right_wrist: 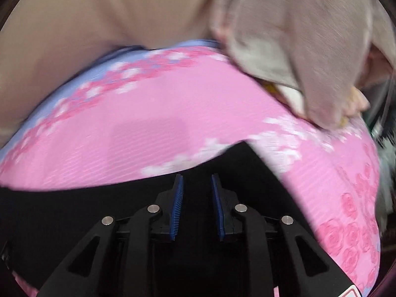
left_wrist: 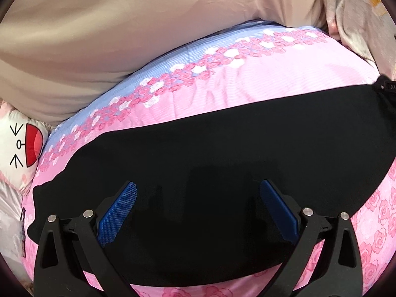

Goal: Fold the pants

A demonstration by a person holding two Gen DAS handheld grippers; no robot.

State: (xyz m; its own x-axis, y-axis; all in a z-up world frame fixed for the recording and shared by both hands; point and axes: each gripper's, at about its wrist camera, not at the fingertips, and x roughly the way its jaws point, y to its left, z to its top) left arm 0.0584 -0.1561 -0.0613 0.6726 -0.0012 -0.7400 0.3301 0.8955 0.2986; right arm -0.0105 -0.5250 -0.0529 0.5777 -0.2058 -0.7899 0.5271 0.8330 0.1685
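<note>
Black pants lying flat across the pink floral bedsheet, bare sheet beyond their far edge; left gripper jaws released, right gripper jaws narrowly parted, grasping nothing.

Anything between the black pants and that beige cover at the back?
In the left wrist view, only bedsheet lies between the black pants and the beige cover: bare pink fabric, a rose band, then a blue strip.

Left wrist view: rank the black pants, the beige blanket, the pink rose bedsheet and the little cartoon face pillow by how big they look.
1. beige blanket and black pants: similar spread, and the pants lie nearer the camera, so unranked.
2. pink rose bedsheet, partly covered.
3. cartoon face pillow, cut by the frame edge.
</note>
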